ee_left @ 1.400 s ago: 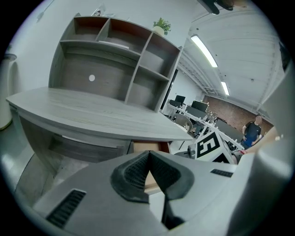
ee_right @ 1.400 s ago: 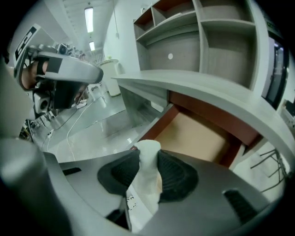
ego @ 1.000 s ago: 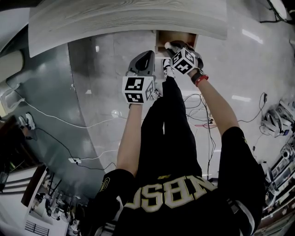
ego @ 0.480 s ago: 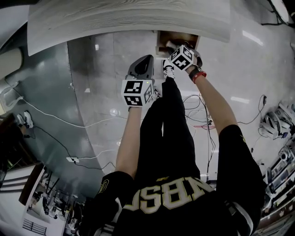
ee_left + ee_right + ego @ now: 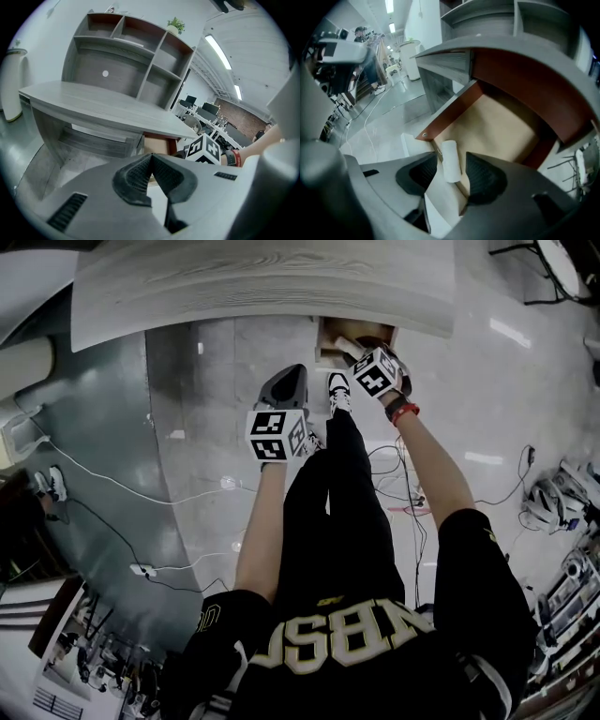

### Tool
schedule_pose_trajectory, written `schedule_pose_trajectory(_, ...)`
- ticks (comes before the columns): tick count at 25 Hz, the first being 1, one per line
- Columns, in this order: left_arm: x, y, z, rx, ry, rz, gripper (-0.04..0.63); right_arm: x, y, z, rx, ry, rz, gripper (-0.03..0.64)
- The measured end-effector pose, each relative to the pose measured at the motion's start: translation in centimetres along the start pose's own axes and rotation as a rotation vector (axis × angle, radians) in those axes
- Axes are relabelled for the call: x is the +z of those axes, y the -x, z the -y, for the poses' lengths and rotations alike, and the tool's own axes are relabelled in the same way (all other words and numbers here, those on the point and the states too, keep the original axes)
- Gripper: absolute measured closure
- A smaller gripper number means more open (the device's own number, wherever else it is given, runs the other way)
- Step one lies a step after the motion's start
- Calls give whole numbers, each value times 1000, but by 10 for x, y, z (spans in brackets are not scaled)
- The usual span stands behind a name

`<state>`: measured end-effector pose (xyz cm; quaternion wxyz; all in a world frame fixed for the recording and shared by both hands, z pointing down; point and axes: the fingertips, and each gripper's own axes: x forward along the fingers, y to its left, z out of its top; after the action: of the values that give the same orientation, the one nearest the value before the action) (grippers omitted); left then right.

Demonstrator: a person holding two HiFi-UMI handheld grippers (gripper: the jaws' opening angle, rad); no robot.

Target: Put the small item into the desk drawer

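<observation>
1. Desk [image 5: 108, 105]: grey wood-grain top, ahead of my left tool and above it.
2. Drawer [image 5: 450, 112]: pulled out, with red-brown walls and a tan floor, directly below my right tool.
3. Right tool [image 5: 451, 157]: pointing steeply down over the drawer's near corner. Its jaws are spread, having just been opening, and the pads are clear of the item between them.
4. Left tool [image 5: 151, 155]: pressed together with nothing in it, held beside the right one, short of the drawer.
5. Small white roll [image 5: 450, 169]: between my right tool's pads, touching neither, by the drawer's side wall.
</observation>
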<state>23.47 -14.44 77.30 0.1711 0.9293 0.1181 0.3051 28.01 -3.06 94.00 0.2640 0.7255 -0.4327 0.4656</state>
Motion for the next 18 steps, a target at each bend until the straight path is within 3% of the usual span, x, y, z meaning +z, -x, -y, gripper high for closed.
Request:
schedule_pose_trajectory(6, 23, 14, 3, 14, 3, -3, 583, 19, 48, 7, -34, -152, 77, 430)
schedule_pose_trajectory(18, 91, 30, 36, -9, -61, 69, 583, 63, 162, 19, -117, -320, 267, 472)
